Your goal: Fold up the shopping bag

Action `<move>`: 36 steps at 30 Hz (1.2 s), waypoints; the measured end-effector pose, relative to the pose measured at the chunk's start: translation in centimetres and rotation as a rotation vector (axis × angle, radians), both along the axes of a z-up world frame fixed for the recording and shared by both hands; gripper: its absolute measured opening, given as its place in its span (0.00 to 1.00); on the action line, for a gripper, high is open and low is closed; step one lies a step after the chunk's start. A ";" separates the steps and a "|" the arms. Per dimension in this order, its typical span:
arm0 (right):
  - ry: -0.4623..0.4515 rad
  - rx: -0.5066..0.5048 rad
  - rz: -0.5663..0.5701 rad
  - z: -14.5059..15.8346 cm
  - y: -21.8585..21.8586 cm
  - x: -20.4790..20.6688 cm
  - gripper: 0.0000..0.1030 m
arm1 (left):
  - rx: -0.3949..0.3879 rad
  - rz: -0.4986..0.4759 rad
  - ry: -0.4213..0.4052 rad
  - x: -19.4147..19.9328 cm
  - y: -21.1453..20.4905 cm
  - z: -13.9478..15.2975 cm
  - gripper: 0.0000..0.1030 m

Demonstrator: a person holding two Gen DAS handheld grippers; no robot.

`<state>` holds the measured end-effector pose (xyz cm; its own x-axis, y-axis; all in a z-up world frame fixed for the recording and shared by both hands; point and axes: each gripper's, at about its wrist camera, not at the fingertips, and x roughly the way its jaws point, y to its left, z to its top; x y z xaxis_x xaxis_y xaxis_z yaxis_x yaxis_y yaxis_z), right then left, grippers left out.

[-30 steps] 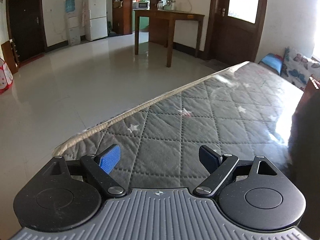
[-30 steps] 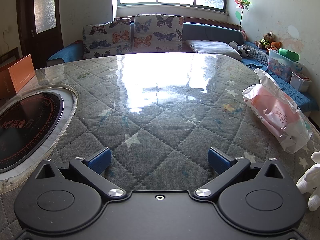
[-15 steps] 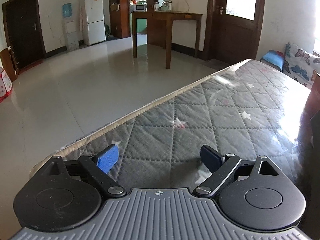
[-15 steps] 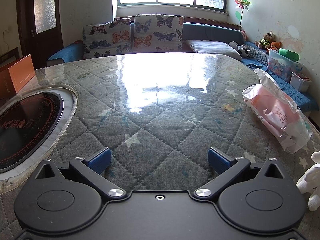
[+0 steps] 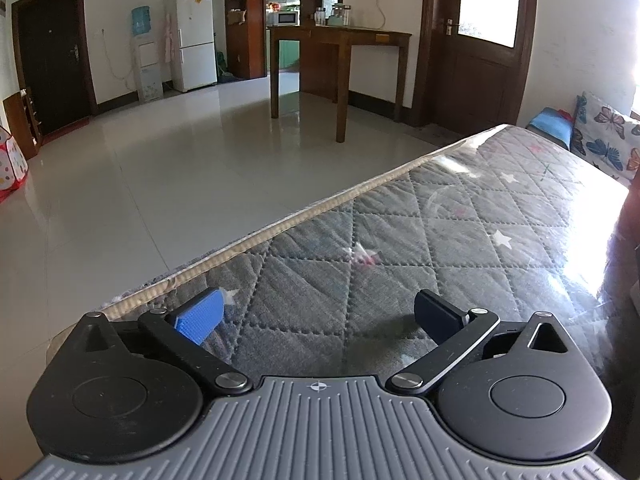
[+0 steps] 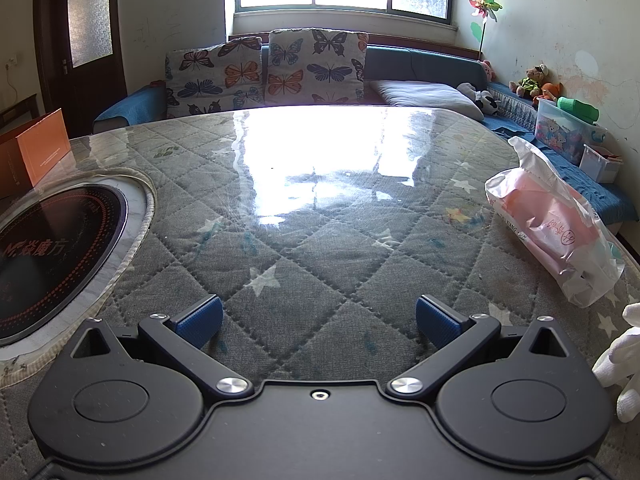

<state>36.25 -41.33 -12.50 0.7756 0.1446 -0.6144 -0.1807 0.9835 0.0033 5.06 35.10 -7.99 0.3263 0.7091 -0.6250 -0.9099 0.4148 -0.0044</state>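
Observation:
A pink and white plastic shopping bag [image 6: 552, 224] lies crumpled near the right edge of the quilted grey table [image 6: 320, 232], far right of my right gripper [image 6: 318, 322]. The right gripper is open and empty, low over the table. My left gripper [image 5: 318, 316] is open and empty over the table's near left edge [image 5: 280, 224]. The bag does not show in the left wrist view.
A round black induction hob [image 6: 52, 256] is set into the table at the left. An orange box [image 6: 36, 152] stands at the far left. A white-gloved hand [image 6: 624, 360] is at the right edge. A sofa with butterfly cushions [image 6: 272, 68] lies beyond the table.
The left gripper has tilted and shifted, so more floor and table edge show. The right gripper and the bag have not moved.

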 end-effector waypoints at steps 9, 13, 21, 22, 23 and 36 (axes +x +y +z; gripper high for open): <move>0.000 0.000 0.000 0.0 0.0 0.0 1.00 | -0.003 0.001 -0.001 0.1 0.3 0.5 1.00; 0.000 0.000 0.000 0.0 0.0 0.0 1.00 | -0.003 0.001 -0.001 0.1 0.3 0.5 1.00; 0.000 0.000 0.000 0.0 0.0 0.0 1.00 | -0.004 0.001 -0.002 0.1 0.3 0.4 1.00; 0.000 0.000 0.000 0.0 0.0 0.0 1.00 | -0.004 0.001 -0.002 0.1 0.3 0.5 1.00; 0.000 0.000 0.000 0.0 0.0 0.0 1.00 | -0.004 0.001 -0.002 0.1 0.3 0.4 1.00; 0.000 0.000 0.000 0.0 0.0 0.0 1.00 | -0.004 0.001 -0.002 0.1 0.3 0.5 1.00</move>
